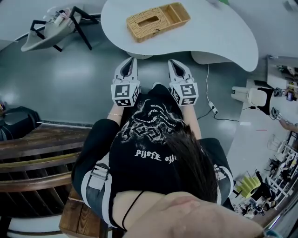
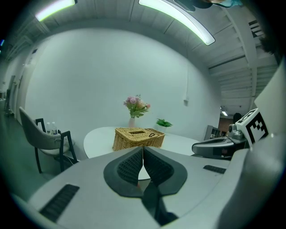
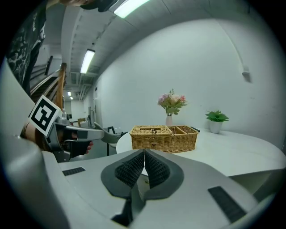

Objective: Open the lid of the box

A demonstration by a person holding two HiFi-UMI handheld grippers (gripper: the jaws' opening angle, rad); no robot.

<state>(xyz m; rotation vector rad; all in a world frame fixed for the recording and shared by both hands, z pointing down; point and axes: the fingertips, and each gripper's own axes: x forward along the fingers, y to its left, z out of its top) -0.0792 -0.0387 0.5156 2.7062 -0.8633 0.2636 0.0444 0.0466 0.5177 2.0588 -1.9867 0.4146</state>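
- Box (image 1: 158,21): woven wicker, on the left half of the white table (image 1: 219,39), set back from the table's near edge and apart from both grippers.
- Left gripper (image 1: 131,60): held level with the right one, tips just short of the table's near edge, over the floor. In its own view (image 2: 143,150) the ribbed pads are clenched together with nothing between them.
- Right gripper (image 1: 173,61): beside the left one, pointing the same way. In its own view (image 3: 144,154) the pads meet edge to edge, also empty.
- Lid (image 3: 151,130): flat wicker panel lying closed over the box's larger section, on the left in the head view, with an oblong slot in its top.
- Open compartment (image 1: 177,12): the smaller, uncovered section at the box's right end. What it holds cannot be made out.
- Vase of flowers (image 3: 172,105): pink blooms, upright, behind the box towards the table's far edge.
- Potted plant (image 3: 217,118): small and green, right of the vase and clear of the box.
- Chair (image 1: 51,28): grey shell on dark legs, on the floor off the table's left edge.
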